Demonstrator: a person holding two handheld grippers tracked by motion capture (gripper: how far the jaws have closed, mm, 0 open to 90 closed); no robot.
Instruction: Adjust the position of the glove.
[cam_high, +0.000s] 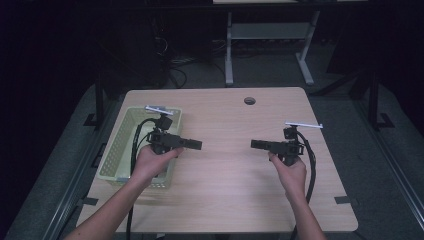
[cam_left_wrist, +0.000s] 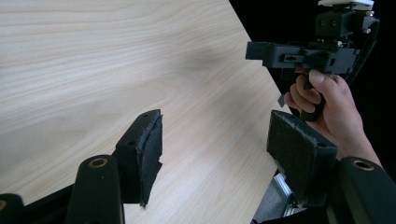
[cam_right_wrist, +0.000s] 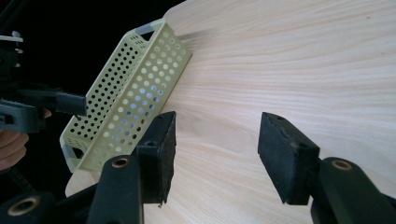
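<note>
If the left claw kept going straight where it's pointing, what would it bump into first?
Probably the right claw. The left claw points across the bare table straight at it, nothing between them. Their heights may differ, so it might pass by.

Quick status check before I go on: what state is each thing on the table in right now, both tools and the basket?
Left tool: jaws open, nothing between the pads, held above the table beside the basket, pointing toward the right tool.
Right tool: jaws open, nothing between the pads, held above the table, pointing toward the left tool.
Basket: upright at the table's left edge, open top; contents hard to tell behind the left hand.
Table: bare wood between the tools.
</note>
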